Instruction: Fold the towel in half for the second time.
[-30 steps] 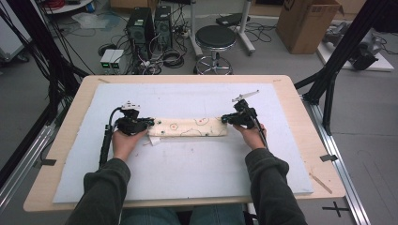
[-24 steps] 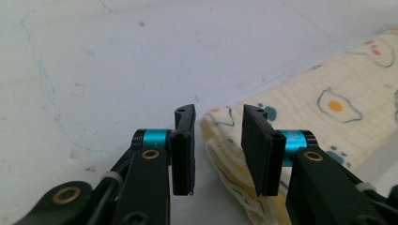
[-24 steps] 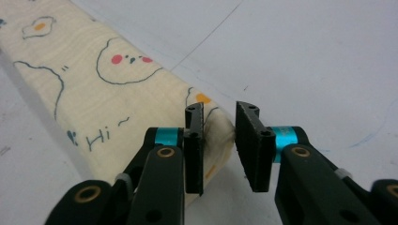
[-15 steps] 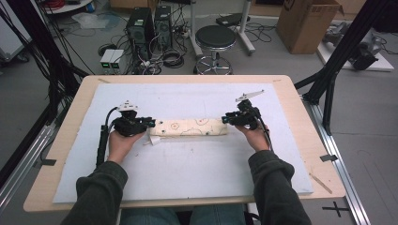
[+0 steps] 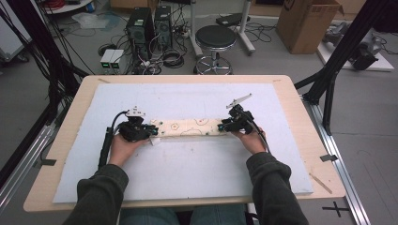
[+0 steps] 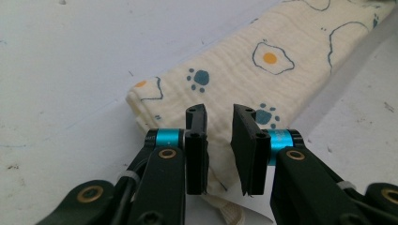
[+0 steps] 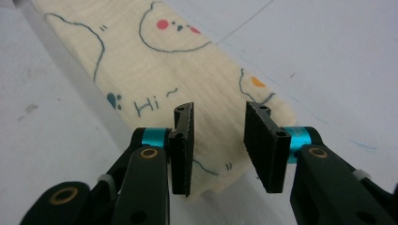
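The folded cloth (image 5: 190, 127) lay as a long strip mid-table on the white mat (image 5: 187, 168), its long axis running left to right. The left gripper (image 6: 219, 140) and right gripper (image 7: 219, 140), 1 at each end, had just been opening, jaws apart above the fabric, pinching nothing. Backing both off evenly should keep the fold.

Both grippers' fingers (image 7: 187, 140) now parted.

cream printed cloth (image 5: 190, 127), folded into a long narrow strip, lying flat crosswise on the white mat (image 5: 187, 164).
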Tool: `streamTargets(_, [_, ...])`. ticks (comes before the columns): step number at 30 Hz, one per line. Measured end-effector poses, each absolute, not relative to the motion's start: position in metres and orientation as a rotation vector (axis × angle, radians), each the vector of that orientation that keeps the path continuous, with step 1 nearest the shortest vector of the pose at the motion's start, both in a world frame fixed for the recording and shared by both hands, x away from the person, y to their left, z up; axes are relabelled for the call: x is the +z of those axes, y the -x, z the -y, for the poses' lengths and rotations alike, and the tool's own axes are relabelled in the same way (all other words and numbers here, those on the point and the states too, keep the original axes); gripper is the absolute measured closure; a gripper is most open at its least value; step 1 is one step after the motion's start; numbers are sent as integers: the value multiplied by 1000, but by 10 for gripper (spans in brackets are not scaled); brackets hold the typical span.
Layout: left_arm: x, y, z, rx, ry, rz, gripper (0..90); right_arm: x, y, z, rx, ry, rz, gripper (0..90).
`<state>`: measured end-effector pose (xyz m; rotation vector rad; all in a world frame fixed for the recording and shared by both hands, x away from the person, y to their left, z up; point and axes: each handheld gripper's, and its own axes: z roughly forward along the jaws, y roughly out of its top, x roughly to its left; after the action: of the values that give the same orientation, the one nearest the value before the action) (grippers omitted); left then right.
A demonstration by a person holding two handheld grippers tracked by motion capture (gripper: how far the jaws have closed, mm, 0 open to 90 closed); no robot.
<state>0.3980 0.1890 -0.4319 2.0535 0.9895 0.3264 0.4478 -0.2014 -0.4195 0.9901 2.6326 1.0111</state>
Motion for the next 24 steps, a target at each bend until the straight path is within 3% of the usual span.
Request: streamTargets(24, [-438,-397,-187,332,-2070,-997,724,-424,-446,199,917,-960,-2647,590])
